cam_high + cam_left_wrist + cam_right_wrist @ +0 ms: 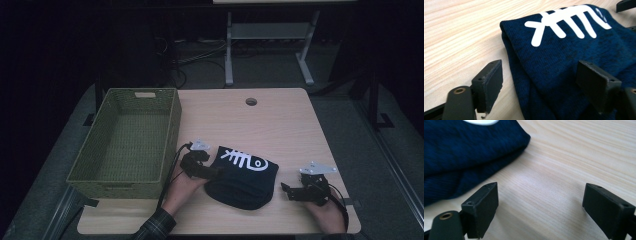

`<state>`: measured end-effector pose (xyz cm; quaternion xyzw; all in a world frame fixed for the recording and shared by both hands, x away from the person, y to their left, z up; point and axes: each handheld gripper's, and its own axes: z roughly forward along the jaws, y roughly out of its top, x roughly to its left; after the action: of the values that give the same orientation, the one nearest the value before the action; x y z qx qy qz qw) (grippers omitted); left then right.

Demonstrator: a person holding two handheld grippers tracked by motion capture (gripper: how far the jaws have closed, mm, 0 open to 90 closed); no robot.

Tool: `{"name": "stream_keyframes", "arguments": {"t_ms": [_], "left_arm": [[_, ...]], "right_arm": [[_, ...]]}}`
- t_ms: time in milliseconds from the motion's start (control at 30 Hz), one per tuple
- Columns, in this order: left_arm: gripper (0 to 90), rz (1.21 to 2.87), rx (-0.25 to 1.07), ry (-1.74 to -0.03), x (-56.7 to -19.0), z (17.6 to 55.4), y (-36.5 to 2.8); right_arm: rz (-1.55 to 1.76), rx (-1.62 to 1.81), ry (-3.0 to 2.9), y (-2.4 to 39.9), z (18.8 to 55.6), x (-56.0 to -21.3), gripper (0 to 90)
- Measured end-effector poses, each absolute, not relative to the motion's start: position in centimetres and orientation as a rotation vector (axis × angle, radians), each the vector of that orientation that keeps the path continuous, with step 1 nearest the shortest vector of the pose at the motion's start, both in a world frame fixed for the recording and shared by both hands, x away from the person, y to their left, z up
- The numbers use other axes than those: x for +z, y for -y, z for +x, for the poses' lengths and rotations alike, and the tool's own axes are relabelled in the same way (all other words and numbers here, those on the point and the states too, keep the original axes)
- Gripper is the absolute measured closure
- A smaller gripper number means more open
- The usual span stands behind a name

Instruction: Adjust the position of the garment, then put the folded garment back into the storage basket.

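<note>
A folded navy knit cloth [243,176] is lying on the pale woodgrain tabletop [280,125]; left tool [544,82] is straddling its edge, right tool [541,207] is gaping over bare wood, both released.

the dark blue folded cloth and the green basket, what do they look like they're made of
Dark blue folded cloth with a white fish-bone print: seems a soft matte knit, since fine ribbed texture shows; the print looks smooth and flat. Green rectangular woven basket: seems wicker or paper rope, matte, judging by its tight weave, though the dim light leaves that open.

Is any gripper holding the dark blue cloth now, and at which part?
Nothing is held. The left gripper stands open over the edge of the cloth; the right gripper is open above bare table.
</note>
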<state>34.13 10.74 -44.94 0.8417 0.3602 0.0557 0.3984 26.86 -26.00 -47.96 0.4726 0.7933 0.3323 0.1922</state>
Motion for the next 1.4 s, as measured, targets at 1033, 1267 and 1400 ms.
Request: {"name": "stream_keyframes", "arguments": {"t_ms": [1033,1267,1400], "left_arm": [[60.0,2.14,0.006,-0.859,-46.9,34.2,-10.5],[69.5,2.156,0.016,-0.852,-46.3,34.0,-10.3],[71.0,2.147,0.016,-0.843,-45.5,33.8,-10.4]], "right_arm": [[1.335,0.96,-2.223,26.0,27.1,-48.2,9.4],[1.335,0.96,-2.223,26.0,27.1,-48.2,9.4],[1.335,0.96,-2.223,26.0,27.1,-48.2,9.4]]}}
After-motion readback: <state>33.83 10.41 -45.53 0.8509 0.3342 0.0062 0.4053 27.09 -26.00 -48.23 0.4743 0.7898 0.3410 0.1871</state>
